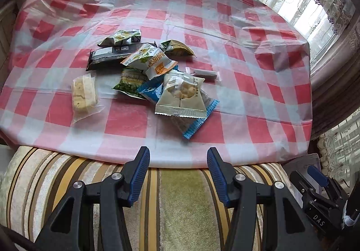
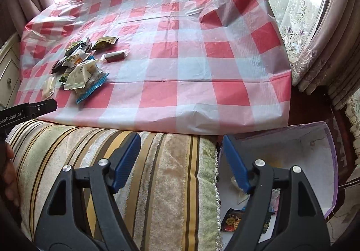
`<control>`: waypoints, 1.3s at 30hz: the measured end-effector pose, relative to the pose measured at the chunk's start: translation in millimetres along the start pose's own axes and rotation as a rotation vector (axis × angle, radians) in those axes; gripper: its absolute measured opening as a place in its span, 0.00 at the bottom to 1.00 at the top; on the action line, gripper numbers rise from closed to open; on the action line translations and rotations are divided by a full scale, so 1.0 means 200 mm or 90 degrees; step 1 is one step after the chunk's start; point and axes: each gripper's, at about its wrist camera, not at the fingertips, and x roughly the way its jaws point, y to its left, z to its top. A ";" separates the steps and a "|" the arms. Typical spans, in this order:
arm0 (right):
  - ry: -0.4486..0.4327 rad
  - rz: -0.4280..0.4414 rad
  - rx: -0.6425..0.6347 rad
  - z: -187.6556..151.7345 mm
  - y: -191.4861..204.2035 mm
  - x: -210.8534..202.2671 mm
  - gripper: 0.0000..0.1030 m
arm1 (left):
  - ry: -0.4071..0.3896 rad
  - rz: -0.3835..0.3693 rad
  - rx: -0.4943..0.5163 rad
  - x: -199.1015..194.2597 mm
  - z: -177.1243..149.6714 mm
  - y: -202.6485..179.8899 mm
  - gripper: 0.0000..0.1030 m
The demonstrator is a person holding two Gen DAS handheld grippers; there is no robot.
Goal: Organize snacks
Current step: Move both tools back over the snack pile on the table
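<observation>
A heap of snack packets [image 1: 155, 73] lies on the red-and-white checked tablecloth [image 1: 225, 26]. It holds a black bar pack [image 1: 108, 55], a beige cracker pack [image 1: 182, 98] on a blue-edged pack [image 1: 193, 126], and green packs. A clear-wrapped pale cake [image 1: 84, 94] lies left of the heap and a small brown bar [image 1: 205, 74] lies right of it. The heap also shows in the right wrist view [image 2: 78, 66]. My left gripper [image 1: 177, 154] is open and empty, held over the table's near edge. My right gripper [image 2: 182, 141] is open and empty, above a white bin [image 2: 310, 149] holding a few packets [image 2: 231, 220].
A striped cushion [image 1: 180, 194] lies in front of the table. Lace and grey curtains [image 2: 315, 48] hang right of the table. A cream drawer unit [image 2: 6, 71] stands at the far left. The left gripper's body [image 2: 27, 111] shows at the left edge.
</observation>
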 end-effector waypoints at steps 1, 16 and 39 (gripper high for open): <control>0.001 0.004 -0.007 0.01 0.02 0.01 0.76 | 0.000 0.004 -0.010 0.00 0.01 0.04 0.53; -0.004 0.077 -0.085 0.20 0.38 0.11 0.79 | -0.014 0.042 -0.137 0.07 0.15 0.48 0.56; 0.018 0.071 -0.097 0.45 0.80 0.35 0.83 | 0.009 0.106 -0.082 0.27 0.33 0.54 0.60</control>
